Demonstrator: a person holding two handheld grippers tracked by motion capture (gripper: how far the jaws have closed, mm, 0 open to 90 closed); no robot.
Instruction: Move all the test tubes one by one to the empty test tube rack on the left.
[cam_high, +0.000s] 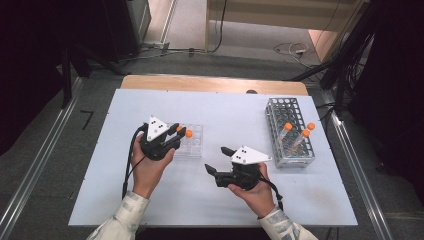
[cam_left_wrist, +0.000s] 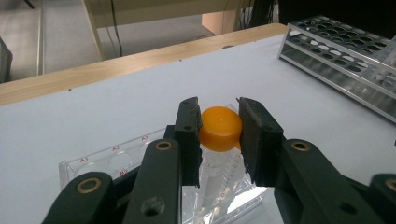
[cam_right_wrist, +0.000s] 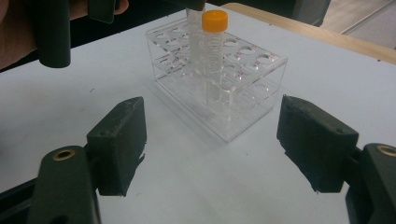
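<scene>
Standing capped tube (cam_right_wrist: 212, 56) in clear rack (cam_right_wrist: 243, 112)

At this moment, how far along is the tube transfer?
One orange-capped tube already stands in the clear rack. The left gripper holds a second tube by its cap over that rack. Three tubes remain in the metal rack; the right gripper waits open.

Left gripper (cam_high: 176, 136) jaws clamped — right gripper (cam_high: 216, 160) jaws wide apart.

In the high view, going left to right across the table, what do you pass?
Left gripper → clear rack → right gripper → metal rack holding orange-capped tubes.
</scene>
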